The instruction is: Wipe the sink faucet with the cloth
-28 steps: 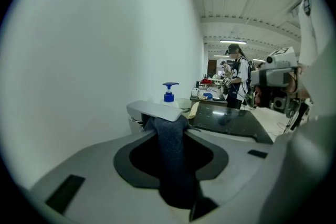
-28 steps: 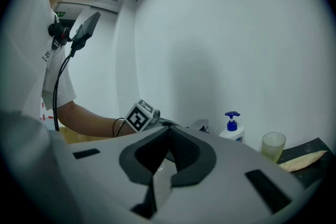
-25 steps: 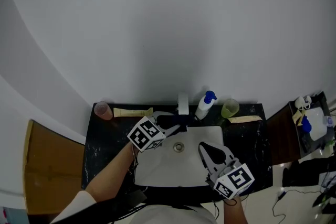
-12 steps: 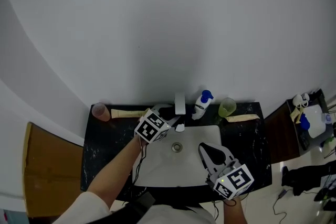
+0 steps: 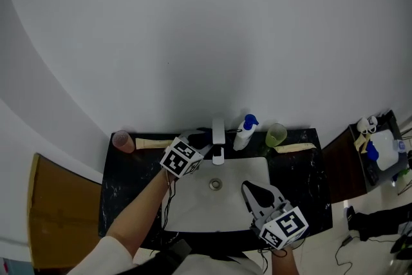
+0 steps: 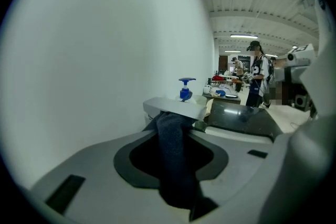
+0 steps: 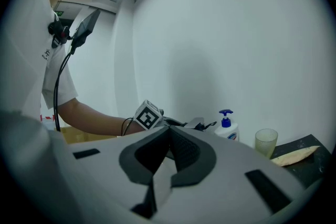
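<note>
A grey faucet [image 5: 219, 129] stands at the back rim of the white sink [image 5: 193, 209]. My left gripper [image 5: 201, 139] sits just left of the faucet, shut on a dark blue cloth [image 5: 198, 136]. In the left gripper view the cloth [image 6: 173, 160] hangs between the jaws, and its top end lies against the faucet [image 6: 176, 107]. My right gripper [image 5: 255, 190] hovers over the sink's front right part. It is shut with nothing in it, the pads [image 7: 178, 147] meeting.
Behind the sink on the black counter [image 5: 122, 183] stand a blue-topped soap bottle [image 5: 243, 132], a green cup [image 5: 277, 134] and a pink cup [image 5: 121, 139]. Pale flat pieces [image 5: 154, 142] lie left and right of them. The wall is close behind. People stand far off in the left gripper view.
My left gripper with the cloth has drawn back from over the spout to the faucet's left side, nearer the wall. The right gripper has stayed put.
</note>
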The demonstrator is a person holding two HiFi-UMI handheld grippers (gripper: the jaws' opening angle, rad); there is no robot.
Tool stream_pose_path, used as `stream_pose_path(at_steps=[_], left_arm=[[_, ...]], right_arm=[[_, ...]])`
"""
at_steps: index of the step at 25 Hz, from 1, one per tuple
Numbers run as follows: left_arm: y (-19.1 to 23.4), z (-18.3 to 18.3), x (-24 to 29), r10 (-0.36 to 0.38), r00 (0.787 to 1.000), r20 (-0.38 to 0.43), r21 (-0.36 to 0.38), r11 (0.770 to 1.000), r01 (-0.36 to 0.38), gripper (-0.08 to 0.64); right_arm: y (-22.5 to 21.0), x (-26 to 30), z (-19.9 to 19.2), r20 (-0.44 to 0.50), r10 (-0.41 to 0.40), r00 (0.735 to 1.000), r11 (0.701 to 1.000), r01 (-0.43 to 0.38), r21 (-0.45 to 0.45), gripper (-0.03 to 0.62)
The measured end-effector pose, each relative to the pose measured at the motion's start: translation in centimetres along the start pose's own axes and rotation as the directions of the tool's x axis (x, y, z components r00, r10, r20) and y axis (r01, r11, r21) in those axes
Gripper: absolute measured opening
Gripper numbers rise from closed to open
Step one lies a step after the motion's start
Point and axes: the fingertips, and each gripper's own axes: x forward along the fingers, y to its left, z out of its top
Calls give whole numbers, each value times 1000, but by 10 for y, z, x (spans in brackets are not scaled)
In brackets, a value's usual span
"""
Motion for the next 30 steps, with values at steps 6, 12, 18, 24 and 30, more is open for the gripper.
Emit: stream_pose_path(at_steps=[6,12,18,24,30], left_arm=[[-15,10,-12,-26,993,119,64,998,19,118],[-49,-4,-34,-88,988,126,157,985,68,115],[-12,0,-9,-10,994,107,21,1000,7,115],[-9,9,-1,-10,992,124,79,997,0,115],[-46,-1,-29,-93,986,137,179,982,68,115]], right_arm=[[-3,-5,-6,-8,-9,1000,1000,10,15,6],[-4,0,-7,-14,-1,1000,1000,1,12,6],[-5,0,-6,-16,-5,1000,1000,5,9,6],[-7,-3,-10,-25,-18,1000,1000,18,16,6],[-9,-4,-12,-26,-15,1000,1000,16,17,6]])
